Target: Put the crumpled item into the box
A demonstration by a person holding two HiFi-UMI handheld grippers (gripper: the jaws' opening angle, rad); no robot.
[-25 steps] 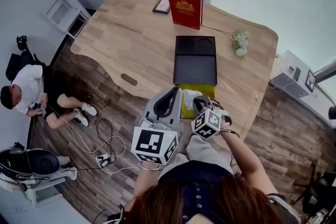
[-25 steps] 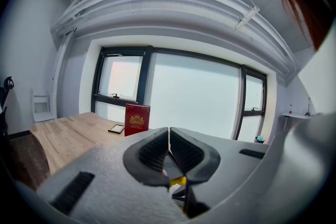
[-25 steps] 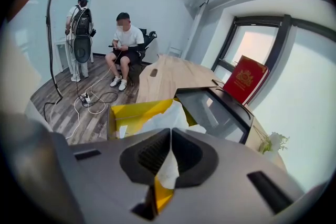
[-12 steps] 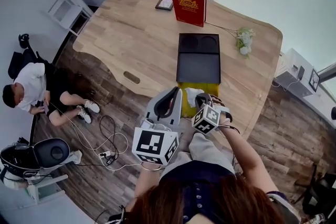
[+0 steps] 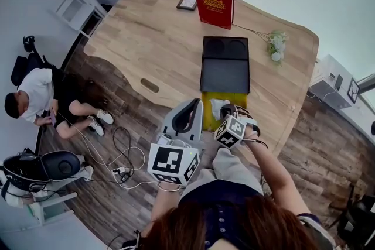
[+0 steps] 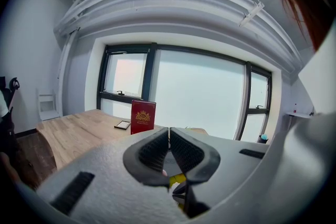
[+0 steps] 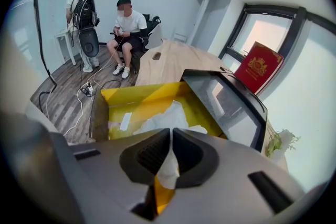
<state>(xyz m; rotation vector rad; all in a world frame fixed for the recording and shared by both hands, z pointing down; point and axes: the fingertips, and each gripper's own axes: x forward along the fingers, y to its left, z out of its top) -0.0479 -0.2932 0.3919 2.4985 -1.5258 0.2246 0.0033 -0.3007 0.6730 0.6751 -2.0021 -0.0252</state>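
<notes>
The right claw (image 7: 170,136) is pinching a fold of the crumpled item (image 7: 167,119), a white tissue-like sheet, with its jaws closed on that fold; the rest of the sheet is trailing down into the open yellow box (image 7: 137,100), though whether it is resting on the bottom is not clear. The box is sitting at the near edge of the wooden surface (image 5: 152,38), just beside a black tray (image 5: 225,64). The left claw (image 6: 169,134) is hanging beside it with jaws pressed together on nothing.

The sheet is looking very light, soft and limp; it is probably going to cling to the pads, so a slight shake may be needed on opening; being thin, it is likely tearing easily if tugged. A raised ridge of the crumple is offering the best hold.
</notes>
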